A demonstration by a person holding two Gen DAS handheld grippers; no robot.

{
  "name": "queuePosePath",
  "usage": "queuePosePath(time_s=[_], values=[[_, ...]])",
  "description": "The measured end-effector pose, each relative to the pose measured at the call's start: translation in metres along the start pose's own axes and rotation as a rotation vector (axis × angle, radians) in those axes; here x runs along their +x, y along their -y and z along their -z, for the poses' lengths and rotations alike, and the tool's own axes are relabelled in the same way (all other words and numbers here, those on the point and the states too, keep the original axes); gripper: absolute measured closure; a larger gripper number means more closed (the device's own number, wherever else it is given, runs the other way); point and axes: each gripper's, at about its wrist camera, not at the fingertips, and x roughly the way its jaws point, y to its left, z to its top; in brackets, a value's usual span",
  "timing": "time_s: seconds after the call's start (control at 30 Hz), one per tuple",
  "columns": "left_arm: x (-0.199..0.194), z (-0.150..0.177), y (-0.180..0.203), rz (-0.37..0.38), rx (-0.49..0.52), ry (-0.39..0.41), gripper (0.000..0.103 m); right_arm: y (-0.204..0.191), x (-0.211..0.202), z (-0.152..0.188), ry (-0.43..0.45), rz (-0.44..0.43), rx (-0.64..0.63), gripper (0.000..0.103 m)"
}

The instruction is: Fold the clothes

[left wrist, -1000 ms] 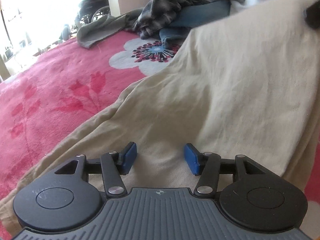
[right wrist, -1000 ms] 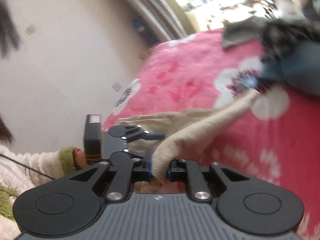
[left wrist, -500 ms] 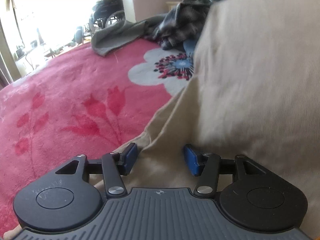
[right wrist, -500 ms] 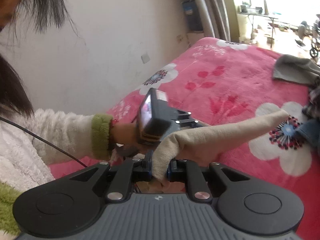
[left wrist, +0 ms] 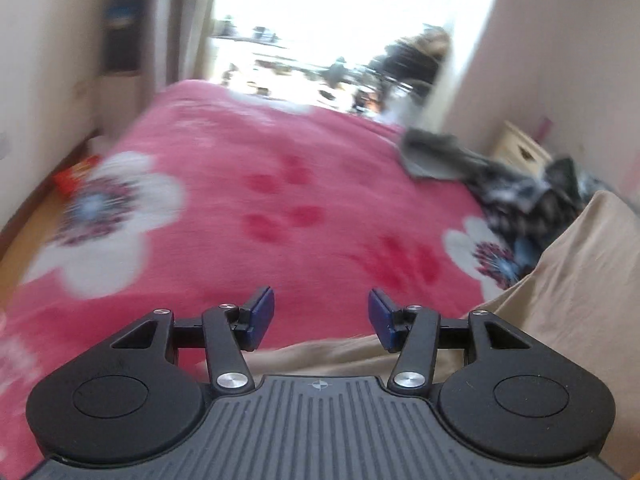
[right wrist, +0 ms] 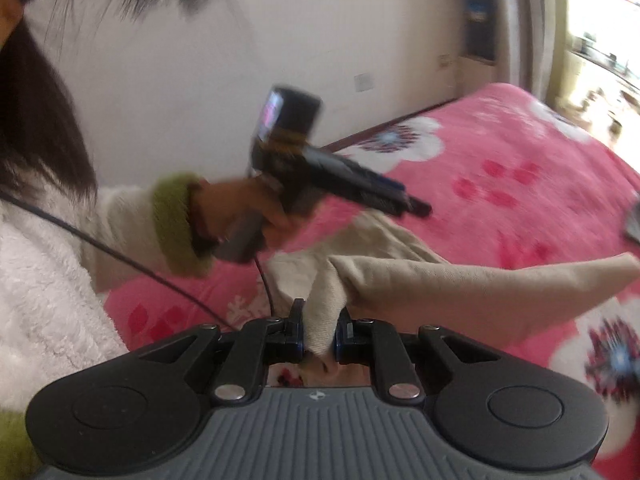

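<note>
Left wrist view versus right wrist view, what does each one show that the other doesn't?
Only the left wrist view shows the heap of dark clothes at the far right of the bed, and the left gripper from behind, jaws apart with nothing between them.

Only the right wrist view shows the person's hand in a green-cuffed sleeve, and the right gripper clamped on a fold of cloth.

Both show the beige garment and the pink flowered blanket.
</note>
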Motion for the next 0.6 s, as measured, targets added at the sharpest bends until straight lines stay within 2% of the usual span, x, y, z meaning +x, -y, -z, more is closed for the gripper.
queuePosePath(time_s=[0.13,0.23,0.33,0.4,0.5,0.6], values=[[-0.037,0.022,-0.047,-0.074,-0.082,-0.042,0.051,-0.016,0.044,-0.025,-0.065,-0.059,-0.105,0.087],[-0.052,0.047,-0.076,-0.109,-0.154,-0.104,0.051,-0.028,0.086,-0.037,-0.117,-0.113,-0.175,0.087],[-0.054,0.071,-0.095,-0.149,-0.21,-0.153,0.051,-0.035,0.137,-0.039,-0.197,-0.157,-0.192,0.088],[-0.055,0.083,-0.106,-0.142,-0.268,-0.168,0.051,-0.037,0.167,-0.036,-0.243,-0.163,-0.177,0.088],[-0.058,0.096,-0.117,-0.125,-0.348,-0.185,0.051,-0.041,0.189,-0.033,-0.266,-0.147,-0.171,0.088],[-0.059,0.098,-0.121,-0.102,-0.381,-0.179,0.051,-0.046,0.187,-0.038,-0.225,-0.108,-0.167,0.088]])
